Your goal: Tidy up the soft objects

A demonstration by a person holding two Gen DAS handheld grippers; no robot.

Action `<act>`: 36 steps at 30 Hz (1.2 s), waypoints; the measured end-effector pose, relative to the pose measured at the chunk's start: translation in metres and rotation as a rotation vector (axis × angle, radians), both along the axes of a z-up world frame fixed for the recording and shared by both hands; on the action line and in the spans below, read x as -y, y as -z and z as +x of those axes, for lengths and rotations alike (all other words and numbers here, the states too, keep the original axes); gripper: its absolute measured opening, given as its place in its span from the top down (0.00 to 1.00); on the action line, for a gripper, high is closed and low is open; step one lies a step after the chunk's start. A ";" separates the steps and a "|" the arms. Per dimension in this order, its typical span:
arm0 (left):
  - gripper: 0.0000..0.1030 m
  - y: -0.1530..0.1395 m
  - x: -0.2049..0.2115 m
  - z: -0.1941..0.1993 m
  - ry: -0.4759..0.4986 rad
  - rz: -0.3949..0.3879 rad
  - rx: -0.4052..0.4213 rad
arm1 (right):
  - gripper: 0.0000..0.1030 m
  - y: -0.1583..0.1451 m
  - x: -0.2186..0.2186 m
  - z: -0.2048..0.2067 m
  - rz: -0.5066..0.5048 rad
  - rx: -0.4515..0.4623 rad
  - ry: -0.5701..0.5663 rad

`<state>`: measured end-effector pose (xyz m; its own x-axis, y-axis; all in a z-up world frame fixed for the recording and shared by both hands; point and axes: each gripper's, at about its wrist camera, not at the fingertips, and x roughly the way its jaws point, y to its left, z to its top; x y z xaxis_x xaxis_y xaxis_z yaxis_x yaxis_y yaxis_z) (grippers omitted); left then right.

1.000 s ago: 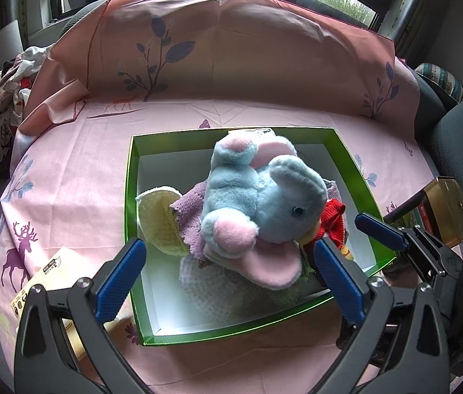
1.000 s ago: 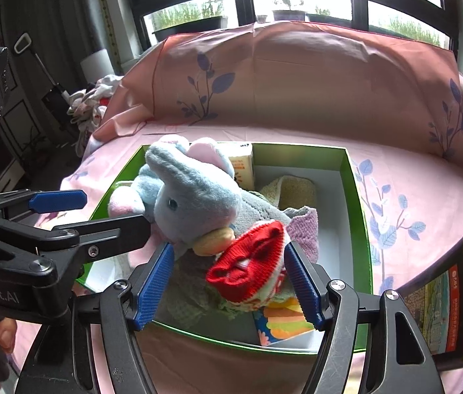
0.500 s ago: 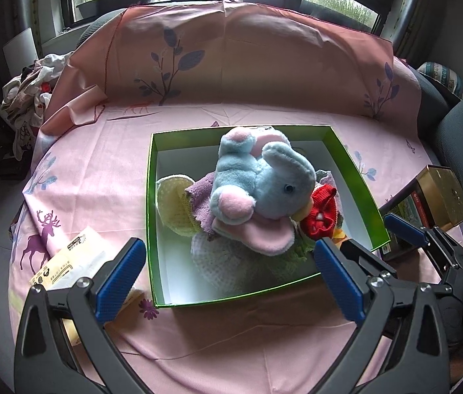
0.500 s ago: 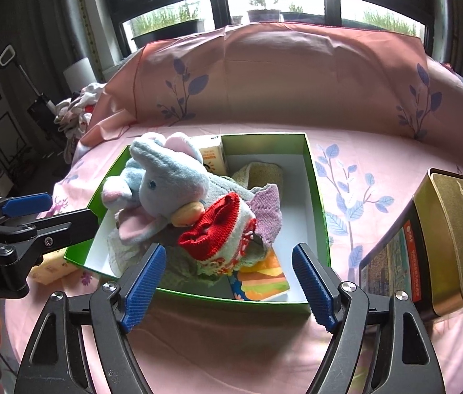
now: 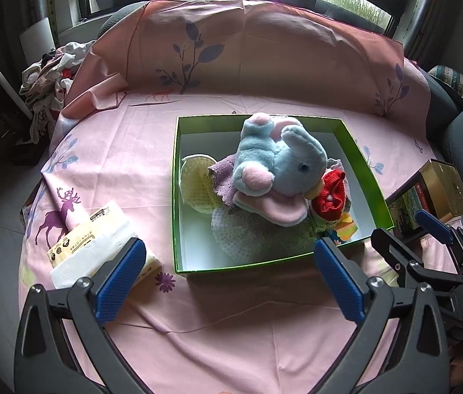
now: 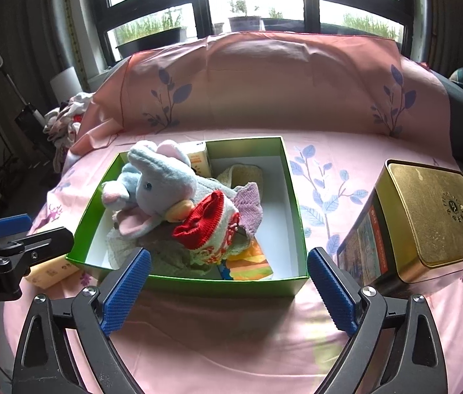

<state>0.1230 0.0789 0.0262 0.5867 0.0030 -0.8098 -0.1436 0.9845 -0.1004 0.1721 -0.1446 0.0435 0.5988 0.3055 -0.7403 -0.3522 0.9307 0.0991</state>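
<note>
A green box (image 5: 175,197) (image 6: 297,203) with a white inside stands on the pink table. In it lie a blue and pink plush elephant (image 5: 277,167) (image 6: 162,180), a red knit sock (image 5: 331,193) (image 6: 208,220), a purple cloth (image 5: 223,180) (image 6: 249,207), a yellow knit piece (image 5: 195,180) and a striped item (image 6: 248,262). My left gripper (image 5: 228,275) is open and empty, in front of the box. My right gripper (image 6: 228,285) is open and empty, also in front of the box.
A gold tin (image 6: 428,216) (image 5: 441,190) stands right of the box. A tissue pack (image 5: 90,239) lies left of it. A small orange carton (image 6: 198,161) stands in the box's far corner. A pile of clothes (image 5: 51,75) lies beyond the table's left edge.
Both grippers have pulled back from the box, open and empty. The elephant and the sock stay in the box.
</note>
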 end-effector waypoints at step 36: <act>0.01 0.013 0.010 0.001 -0.037 0.053 -0.113 | 0.06 -0.008 0.001 -0.002 -0.019 -0.051 -0.023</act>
<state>0.1238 0.0692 0.0135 0.4904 0.0676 -0.8689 -0.1870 0.9819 -0.0291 0.1705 -0.1452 0.0517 0.5531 0.3044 -0.7755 -0.3680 0.9244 0.1003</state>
